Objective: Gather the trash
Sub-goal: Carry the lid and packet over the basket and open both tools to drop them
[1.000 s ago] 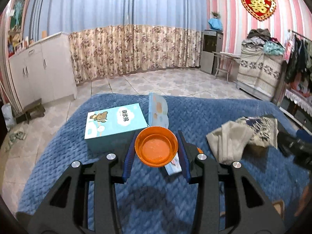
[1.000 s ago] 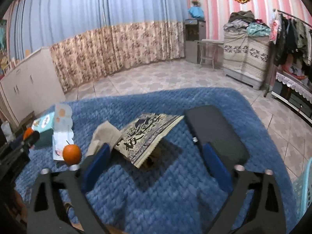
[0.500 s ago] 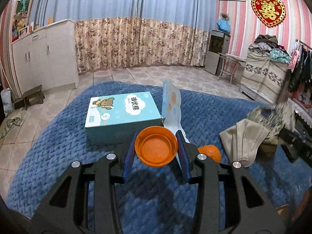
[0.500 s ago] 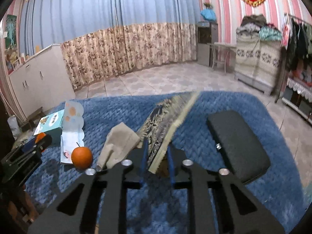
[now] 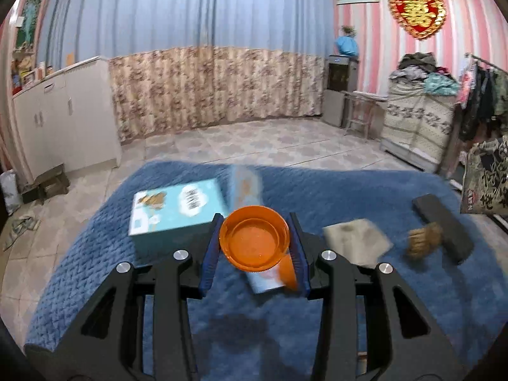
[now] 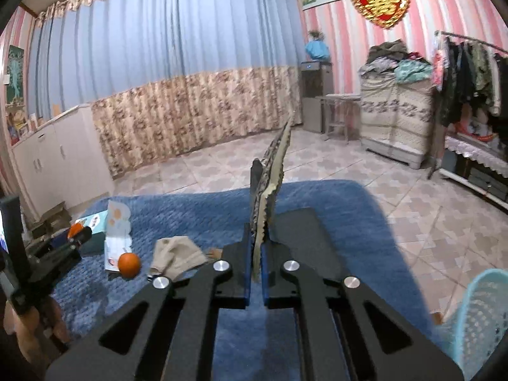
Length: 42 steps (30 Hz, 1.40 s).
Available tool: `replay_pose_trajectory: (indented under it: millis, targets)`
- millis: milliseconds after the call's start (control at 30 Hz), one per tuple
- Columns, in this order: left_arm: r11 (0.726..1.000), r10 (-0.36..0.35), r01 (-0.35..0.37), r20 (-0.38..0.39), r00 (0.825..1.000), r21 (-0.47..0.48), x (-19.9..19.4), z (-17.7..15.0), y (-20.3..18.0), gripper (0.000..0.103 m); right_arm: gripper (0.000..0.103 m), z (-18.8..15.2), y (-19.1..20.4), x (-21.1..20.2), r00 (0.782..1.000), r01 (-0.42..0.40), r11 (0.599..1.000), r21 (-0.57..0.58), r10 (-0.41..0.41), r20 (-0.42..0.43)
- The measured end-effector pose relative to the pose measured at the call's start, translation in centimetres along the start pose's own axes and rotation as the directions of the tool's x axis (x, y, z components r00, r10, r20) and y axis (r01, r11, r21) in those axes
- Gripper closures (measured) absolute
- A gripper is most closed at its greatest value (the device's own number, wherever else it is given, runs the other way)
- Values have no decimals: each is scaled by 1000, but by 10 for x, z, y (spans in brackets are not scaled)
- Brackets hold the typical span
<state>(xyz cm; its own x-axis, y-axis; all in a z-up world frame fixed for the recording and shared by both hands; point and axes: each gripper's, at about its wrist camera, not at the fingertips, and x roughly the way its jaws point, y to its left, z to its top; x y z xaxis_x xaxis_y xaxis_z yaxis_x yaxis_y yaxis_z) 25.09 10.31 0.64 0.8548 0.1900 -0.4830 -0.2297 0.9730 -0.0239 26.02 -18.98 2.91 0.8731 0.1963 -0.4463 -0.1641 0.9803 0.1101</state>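
Trash first: a flat patterned foil wrapper with a zigzag-cut edge (image 6: pixel 270 187) stands edge-on at the centre of the right wrist view, rising toward 12 o'clock, lifted clear of the blue quilted blanket (image 6: pixel 197 216). The right gripper (image 6: pixel 255 273) has its blue pads pressed together on the wrapper's lower end, the jaws having just closed on it. In the left wrist view the same wrapper hangs at 3 o'clock near the frame edge (image 5: pixel 485 177).

The left gripper (image 5: pixel 254 247) pinches a round orange plastic bowl (image 5: pixel 254 241) between its blue pads, one pad on each side of the rim, mouth facing the camera.

Outward on the blanket, from the right wrist view: a flat black rectangular pad (image 6: pixel 304 231) lies just behind the right gripper toward 1 o'clock; a crumpled beige cloth (image 6: pixel 174 254) sits at 9 o'clock, with an orange fruit (image 6: pixel 128 264) just beyond it at 9 o'clock, touching a pale printed paper card (image 6: pixel 117 225). A light-blue cardboard box with a bear picture (image 5: pixel 174 209) rests at 10 o'clock of the bowl in the left view. A small brown scrap (image 5: pixel 424 241) lies beside the black pad there; blur hides what it is.

A light-blue plastic mesh basket (image 6: pixel 479 314) stands at 4 o'clock in the right view, off the blanket's edge.
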Motion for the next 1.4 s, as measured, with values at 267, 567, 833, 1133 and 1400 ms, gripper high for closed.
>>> replay_pose_trajectory:
  millis: [267, 567, 833, 1133, 1400]
  targets:
    - [979, -190, 188, 20, 982, 83, -40, 25, -98, 64, 98, -6, -81, -75, 980, 197, 978, 67, -197, -8]
    - [865, -455, 458, -64, 888, 206, -77, -8, -251, 64, 98, -66, -202, -137, 873, 485, 853, 191, -461, -157]
    - [740, -588, 617, -188, 786, 266, -100, -56, -352, 64, 98, -95, -279, -156, 853, 521, 796, 308, -474, -220]
    - [639, -634, 682, -258, 729, 355, -107, -85, -436, 64, 98, -111, -310, -157, 859, 512, 779, 362, -454, -237]
    - [568, -676, 738, -305, 671, 365, -111, -91, -477, 57, 98, -115, -326, -162, 867, 497, 768, 403, -446, -220]
